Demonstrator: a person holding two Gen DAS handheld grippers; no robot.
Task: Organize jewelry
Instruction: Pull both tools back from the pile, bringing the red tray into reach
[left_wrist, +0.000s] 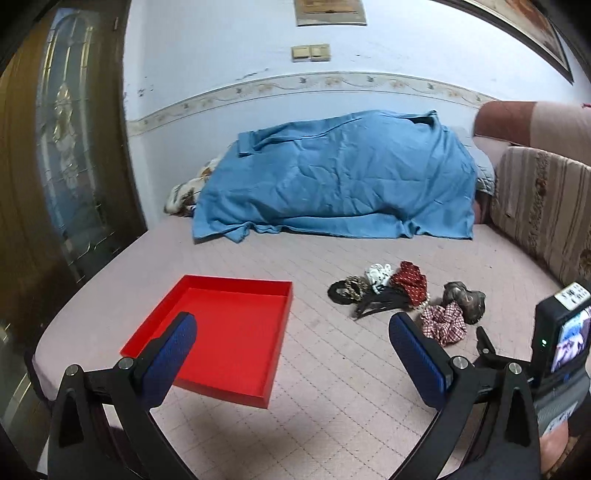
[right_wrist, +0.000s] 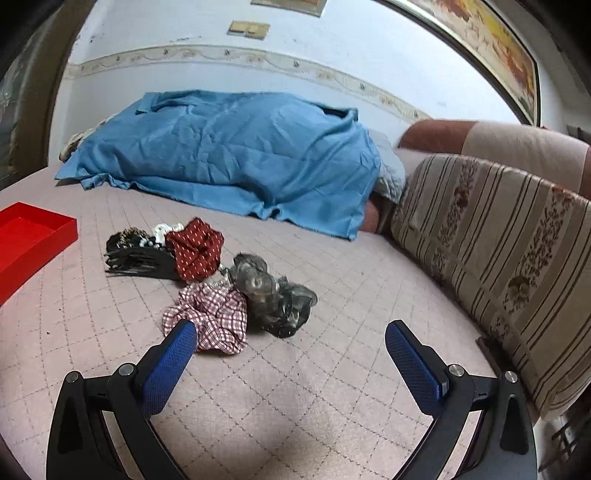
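Observation:
An empty red tray (left_wrist: 236, 325) lies on the pink quilted bed, seen again at the left edge as the red tray (right_wrist: 33, 236). Right of it is a heap of hair accessories: a red dotted scrunchie (left_wrist: 410, 280) (right_wrist: 197, 249), a red-white checked scrunchie (left_wrist: 445, 323) (right_wrist: 210, 314), a dark grey shiny scrunchie (left_wrist: 463, 299) (right_wrist: 275, 295), black hair clips (left_wrist: 376, 301) (right_wrist: 140, 262), a black and leopard band (left_wrist: 347, 290) and a white piece (left_wrist: 378, 273). My left gripper (left_wrist: 293, 325) hangs open above the tray's near side. My right gripper (right_wrist: 291, 332) is open, just short of the checked scrunchie.
A crumpled blue blanket (left_wrist: 332, 184) (right_wrist: 229, 155) covers a heap at the back of the bed. Striped cushions (right_wrist: 498, 243) (left_wrist: 546, 206) line the right side. A wooden glazed door (left_wrist: 66, 147) stands left. The right gripper's camera unit (left_wrist: 561, 332) shows at the left view's right edge.

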